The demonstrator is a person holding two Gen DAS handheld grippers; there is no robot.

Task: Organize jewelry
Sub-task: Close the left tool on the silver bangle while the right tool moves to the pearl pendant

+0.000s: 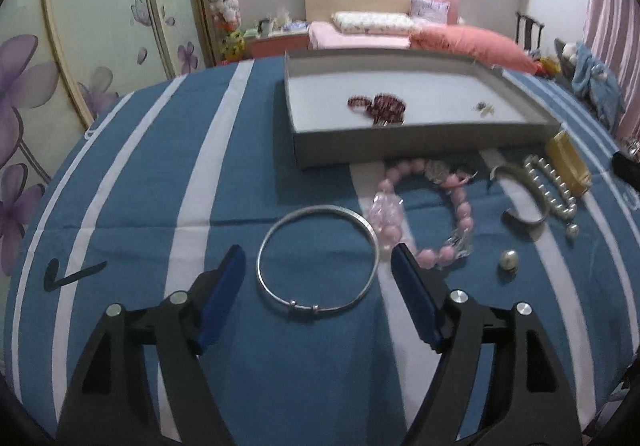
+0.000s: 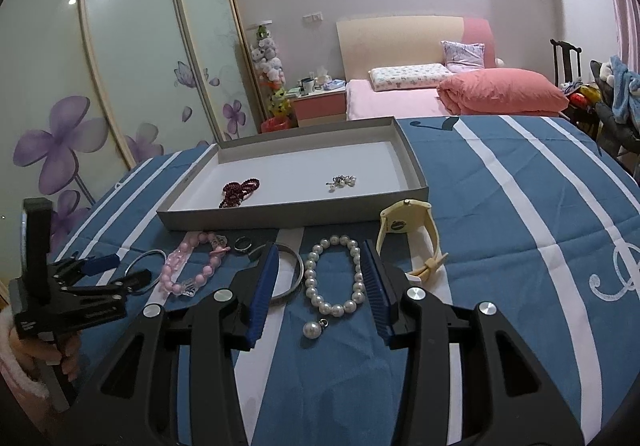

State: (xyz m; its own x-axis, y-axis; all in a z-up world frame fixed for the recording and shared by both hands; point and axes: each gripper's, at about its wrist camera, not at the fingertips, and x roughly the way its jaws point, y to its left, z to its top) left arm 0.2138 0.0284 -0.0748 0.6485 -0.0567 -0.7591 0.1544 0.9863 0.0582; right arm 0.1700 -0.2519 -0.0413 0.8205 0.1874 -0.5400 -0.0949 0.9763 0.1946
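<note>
My left gripper is open, its blue fingers on either side of a thin silver bangle lying on the striped cloth. My right gripper is open, its fingers straddling a pearl bracelet with a hanging pearl. A grey tray holds a dark red bead bracelet and a small silver piece. A pink bead bracelet, a silver cuff and a yellow watch lie in front of the tray.
A small ring and a loose round bead lie on the blue and white striped cloth. The left gripper also shows in the right wrist view. A bed and a wardrobe stand beyond the table.
</note>
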